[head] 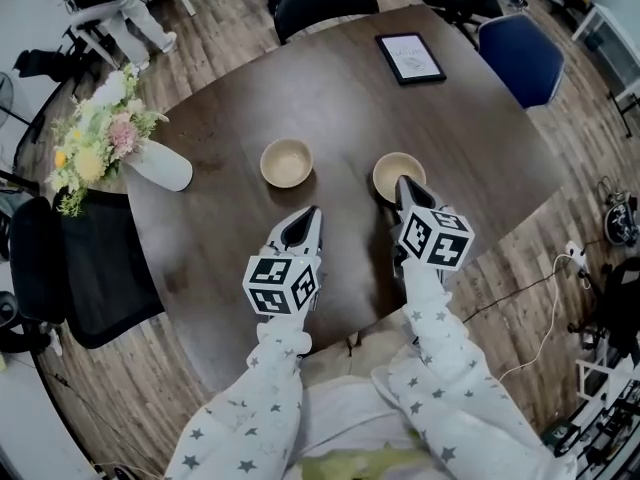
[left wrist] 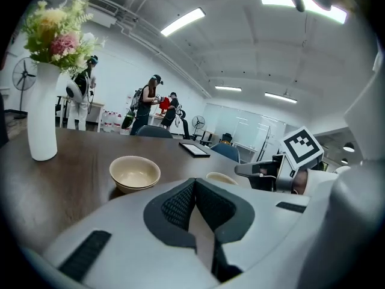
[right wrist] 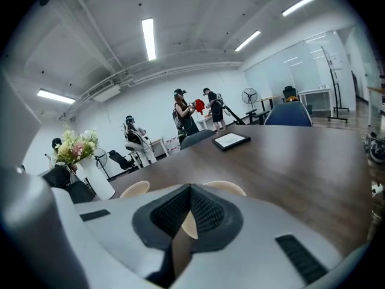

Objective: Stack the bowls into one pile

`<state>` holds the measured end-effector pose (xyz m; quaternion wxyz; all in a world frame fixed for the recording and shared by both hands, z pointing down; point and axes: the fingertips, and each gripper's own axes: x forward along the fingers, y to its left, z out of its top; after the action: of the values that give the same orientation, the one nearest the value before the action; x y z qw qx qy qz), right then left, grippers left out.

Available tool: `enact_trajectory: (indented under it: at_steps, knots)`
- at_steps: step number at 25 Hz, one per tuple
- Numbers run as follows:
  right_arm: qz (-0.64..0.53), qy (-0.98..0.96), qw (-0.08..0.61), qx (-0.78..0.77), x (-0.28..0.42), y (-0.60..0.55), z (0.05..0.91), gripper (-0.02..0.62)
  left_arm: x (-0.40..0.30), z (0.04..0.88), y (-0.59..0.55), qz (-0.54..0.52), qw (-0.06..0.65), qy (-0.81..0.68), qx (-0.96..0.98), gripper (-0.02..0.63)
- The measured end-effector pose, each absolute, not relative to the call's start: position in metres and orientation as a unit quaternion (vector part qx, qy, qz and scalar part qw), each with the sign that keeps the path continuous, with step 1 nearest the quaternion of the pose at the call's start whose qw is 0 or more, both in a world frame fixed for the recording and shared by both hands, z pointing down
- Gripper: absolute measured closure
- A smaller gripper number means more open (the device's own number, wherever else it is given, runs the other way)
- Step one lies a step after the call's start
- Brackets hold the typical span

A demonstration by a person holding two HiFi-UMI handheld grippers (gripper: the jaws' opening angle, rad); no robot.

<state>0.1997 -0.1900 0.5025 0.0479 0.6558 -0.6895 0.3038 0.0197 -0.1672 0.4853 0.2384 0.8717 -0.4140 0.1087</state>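
Two tan bowls stand apart on the dark wooden table (head: 330, 98). The left bowl (head: 287, 162) (left wrist: 135, 173) (right wrist: 135, 189) lies just beyond my left gripper (head: 310, 211) (left wrist: 195, 182), whose jaws are shut with nothing between them. The right bowl (head: 395, 173) (left wrist: 221, 177) (right wrist: 225, 187) sits directly in front of my right gripper (head: 403, 181) (right wrist: 190, 188). That gripper's tips hang over the bowl's near rim, and its jaws are shut and empty. The left gripper view also shows the right gripper (left wrist: 264, 170) off to the right.
A white vase of flowers (head: 160, 166) (left wrist: 42, 119) stands at the table's left edge. A tablet (head: 410, 57) lies at the far side. Office chairs (head: 325, 3) (head: 520, 58) ring the table. Several people stand at the back of the room (left wrist: 147, 104).
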Motion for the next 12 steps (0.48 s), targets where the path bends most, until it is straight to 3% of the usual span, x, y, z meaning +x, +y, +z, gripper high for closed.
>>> enact_trajectory:
  at_steps: [12]
  knots:
    - [0.334,-0.673,0.058,0.657,0.264,-0.190,0.525,0.550,0.092,0.493,-0.163,0.123,0.253,-0.404,0.870,0.581]
